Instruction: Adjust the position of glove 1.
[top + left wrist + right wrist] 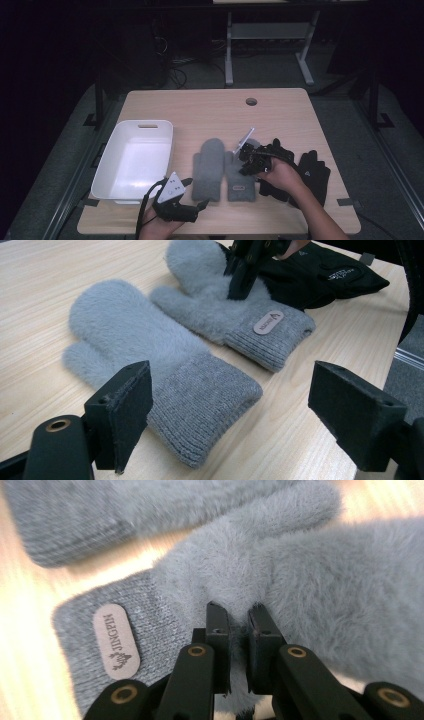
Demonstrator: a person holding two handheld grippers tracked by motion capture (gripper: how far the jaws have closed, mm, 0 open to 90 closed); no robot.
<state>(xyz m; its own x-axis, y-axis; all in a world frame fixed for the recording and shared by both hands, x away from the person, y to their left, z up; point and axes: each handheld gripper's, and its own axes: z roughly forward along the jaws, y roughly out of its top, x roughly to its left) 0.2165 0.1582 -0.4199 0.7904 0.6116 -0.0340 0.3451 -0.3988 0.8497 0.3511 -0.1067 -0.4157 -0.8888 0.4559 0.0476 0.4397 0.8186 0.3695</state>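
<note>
Two fluffy grey mittens lie side by side near the table's front middle. My right gripper [248,162] [239,615] points down onto the right mitten [240,184] [300,580] and is shut on a fold of its fur, above the ribbed cuff with the tan label [116,640]. The left gripper view shows that gripper [242,277] pressed into the same mitten [215,305]. My left gripper [196,193] [235,405] is open near the front edge, jaws wide, just short of the left mitten's [209,167] [130,335] cuff, with nothing between them.
A pair of black gloves [312,172] [320,275] lies right of the mittens, partly under the right hand. A white bin [145,125] stands at the table's left. A round cable hole [251,101] sits at the back of the table.
</note>
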